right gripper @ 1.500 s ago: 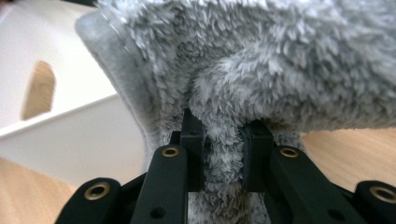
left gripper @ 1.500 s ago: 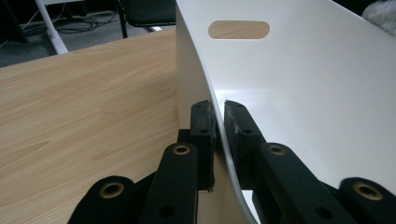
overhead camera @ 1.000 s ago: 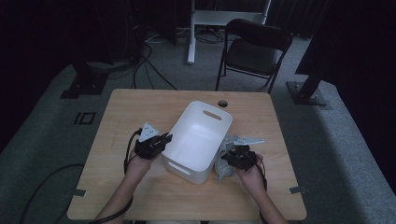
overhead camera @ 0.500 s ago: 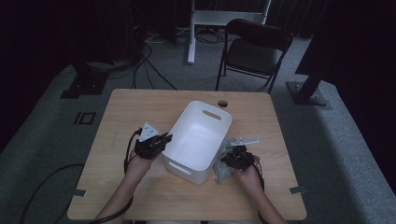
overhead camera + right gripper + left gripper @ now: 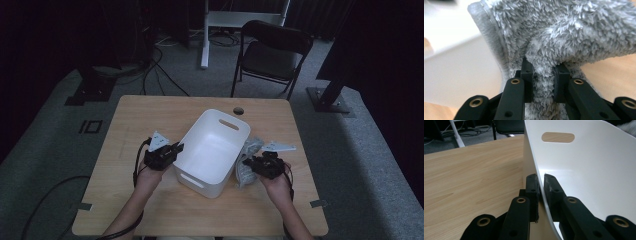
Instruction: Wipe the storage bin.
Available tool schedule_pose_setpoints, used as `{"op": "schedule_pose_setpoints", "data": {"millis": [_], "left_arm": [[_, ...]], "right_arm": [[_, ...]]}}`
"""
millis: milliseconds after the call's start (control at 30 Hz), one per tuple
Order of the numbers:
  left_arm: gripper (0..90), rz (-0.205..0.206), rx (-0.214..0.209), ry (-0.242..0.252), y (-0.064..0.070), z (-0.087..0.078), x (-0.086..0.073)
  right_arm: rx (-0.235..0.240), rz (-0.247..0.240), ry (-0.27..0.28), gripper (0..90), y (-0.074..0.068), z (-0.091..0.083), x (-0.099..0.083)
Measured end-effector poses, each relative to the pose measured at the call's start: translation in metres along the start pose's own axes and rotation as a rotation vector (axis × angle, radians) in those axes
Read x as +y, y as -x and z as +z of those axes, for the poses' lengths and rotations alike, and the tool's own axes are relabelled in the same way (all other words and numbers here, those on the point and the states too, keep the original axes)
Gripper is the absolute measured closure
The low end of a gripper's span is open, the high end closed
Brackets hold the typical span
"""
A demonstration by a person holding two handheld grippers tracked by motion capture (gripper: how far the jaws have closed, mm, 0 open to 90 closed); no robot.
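Note:
A white plastic bin (image 5: 212, 150) with a slot handle (image 5: 558, 137) stands mid-table. My left gripper (image 5: 172, 150) is shut on the bin's left wall (image 5: 541, 192), one jaw inside and one outside. A fluffy grey cloth (image 5: 246, 162) lies crumpled on the table against the bin's right side. My right gripper (image 5: 248, 164) is shut on a fold of that cloth (image 5: 544, 75), which bulges up between the jaws, with the bin's white wall (image 5: 454, 65) just to the left.
The wooden table (image 5: 150, 115) has a round cable hole (image 5: 238, 110) near its far edge. Beyond it stand a black folding chair (image 5: 272, 52) and a white stand (image 5: 207, 30). Cables trail over the grey carpet at the left.
My right gripper has slid slightly left and toward the person with the grey cloth. The left gripper and the bin have stayed in place.

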State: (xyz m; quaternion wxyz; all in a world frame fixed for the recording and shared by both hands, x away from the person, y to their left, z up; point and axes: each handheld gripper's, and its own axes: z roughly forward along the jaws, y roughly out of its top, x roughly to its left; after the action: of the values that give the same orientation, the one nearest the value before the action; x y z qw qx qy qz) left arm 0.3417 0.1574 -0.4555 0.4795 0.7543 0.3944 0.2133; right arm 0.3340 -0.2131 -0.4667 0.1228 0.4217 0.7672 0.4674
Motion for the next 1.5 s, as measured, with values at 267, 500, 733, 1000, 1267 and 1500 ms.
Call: {"op": "schedule_pose_setpoints", "data": {"millis": [267,500,733,1000,1267,1500], "left_arm": [[82.3,0.030,-0.044,-0.035,-0.001,-0.002,0.002],[82.2,0.050,-0.054,-0.023,-0.001,-0.001,0.001],[82.1,0.051,-0.057,-0.018,-0.001,-0.001,0.001],[82.0,0.054,-0.056,-0.018,0.000,-0.001,0.001],[82.0,0.060,-0.052,-0.021,0.000,-0.001,0.001],[81.7,0.057,-0.047,-0.021,0.000,-0.001,0.001]], "right_arm": [[-0.010,-0.044,0.068,75.4,-0.014,-0.013,0.009],[-0.033,-0.051,0.036,75.5,-0.016,0.000,0.006],[-0.055,-0.018,-0.004,75.5,-0.008,0.012,-0.002],[-0.061,0.024,-0.057,75.5,0.004,0.027,-0.012],[-0.071,0.041,-0.102,75.6,0.010,0.039,-0.020],[-0.091,0.058,-0.162,75.8,0.012,0.057,-0.033]]}}
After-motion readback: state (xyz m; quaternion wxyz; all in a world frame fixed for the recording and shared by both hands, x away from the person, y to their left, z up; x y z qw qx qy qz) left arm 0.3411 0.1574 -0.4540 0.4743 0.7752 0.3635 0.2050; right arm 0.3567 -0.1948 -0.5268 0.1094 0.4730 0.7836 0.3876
